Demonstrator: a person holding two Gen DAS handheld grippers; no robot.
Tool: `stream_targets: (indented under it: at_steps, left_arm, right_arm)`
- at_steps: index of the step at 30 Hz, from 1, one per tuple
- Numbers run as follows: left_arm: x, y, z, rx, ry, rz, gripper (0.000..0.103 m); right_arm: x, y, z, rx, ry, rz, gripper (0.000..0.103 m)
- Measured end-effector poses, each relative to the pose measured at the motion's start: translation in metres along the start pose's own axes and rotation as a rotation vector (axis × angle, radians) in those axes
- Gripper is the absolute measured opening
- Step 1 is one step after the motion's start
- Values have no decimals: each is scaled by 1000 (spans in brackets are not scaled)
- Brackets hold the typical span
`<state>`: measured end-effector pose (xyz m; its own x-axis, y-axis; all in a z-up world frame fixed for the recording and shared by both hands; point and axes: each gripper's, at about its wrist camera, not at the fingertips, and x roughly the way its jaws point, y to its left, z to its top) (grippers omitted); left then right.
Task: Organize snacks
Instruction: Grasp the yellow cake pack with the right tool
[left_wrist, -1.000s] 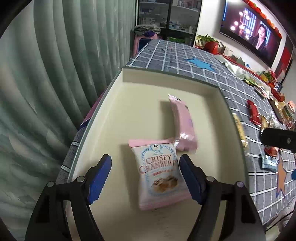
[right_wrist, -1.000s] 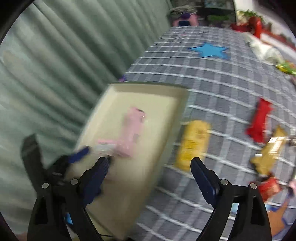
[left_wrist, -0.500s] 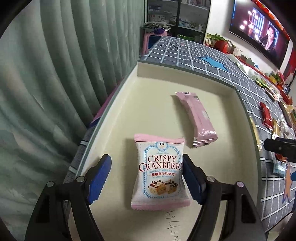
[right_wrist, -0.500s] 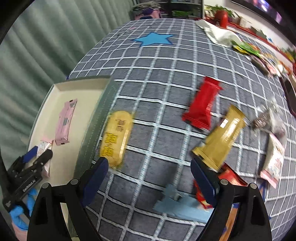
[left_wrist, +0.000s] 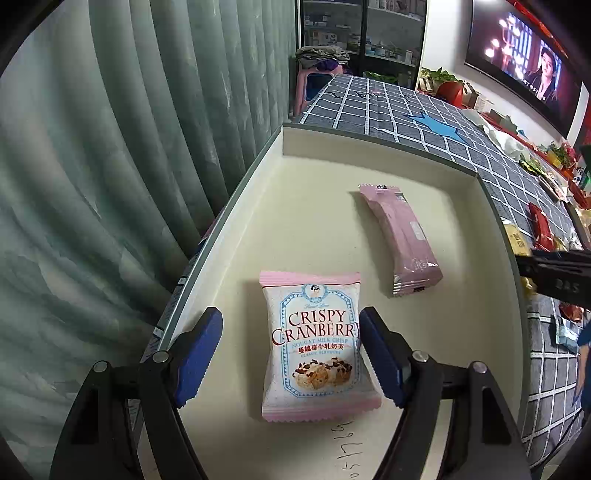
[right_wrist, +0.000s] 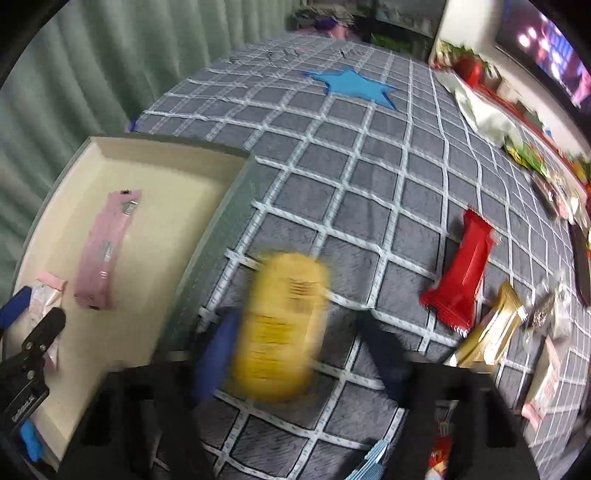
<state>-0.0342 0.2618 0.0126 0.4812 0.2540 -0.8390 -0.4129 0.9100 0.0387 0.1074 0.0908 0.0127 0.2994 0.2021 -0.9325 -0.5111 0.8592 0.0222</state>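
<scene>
A cream tray (left_wrist: 321, 162) sits at the table's left edge; it also shows in the right wrist view (right_wrist: 166, 173). In it lie a Crispy Cranberry packet (left_wrist: 316, 343) and a long pink bar (left_wrist: 400, 240). My left gripper (left_wrist: 291, 354) is open, its blue pads either side of the cranberry packet, not gripping it. My right gripper (right_wrist: 299, 354) is open over the checked cloth, its blurred pads either side of a yellow snack packet (right_wrist: 282, 325) just right of the tray. The pink bar (right_wrist: 105, 251) shows there too.
On the grey checked cloth (right_wrist: 369, 184) lie a red packet (right_wrist: 461, 277), a gold bar (right_wrist: 487, 332) and several more snacks at the right. A blue star (right_wrist: 351, 85) marks the cloth farther back. A green curtain (left_wrist: 110, 166) hangs close on the left.
My left gripper has let go of the cranberry packet and drawn back, leaving it flat in the tray. My right gripper has swung from the tray over to the yellow packet and closed in on it.
</scene>
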Motion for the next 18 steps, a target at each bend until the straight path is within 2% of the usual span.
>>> stream_targets:
  at_steps: [4,6,10,15,18]
  left_arm:
    - [0,-3,-1,8,-3,0,79]
    - [1,-7,-1,20,-5,-7,79]
    - [3,-21,3,50,-7,-28,79]
    - [-12,-28,2,59,-27,-49,79]
    - [-36,-42,6,93,-45,-142,79]
  right_arm:
    - [-7,-20,-15,36,2,75,37]
    - [-12,-39,-25,103,7,148,37]
    - [-20,-67,-34,227,9,236,37]
    - [-33,-76,-38,239,-14,241,37]
    - [-44,-85,-47,249,-37,261,37]
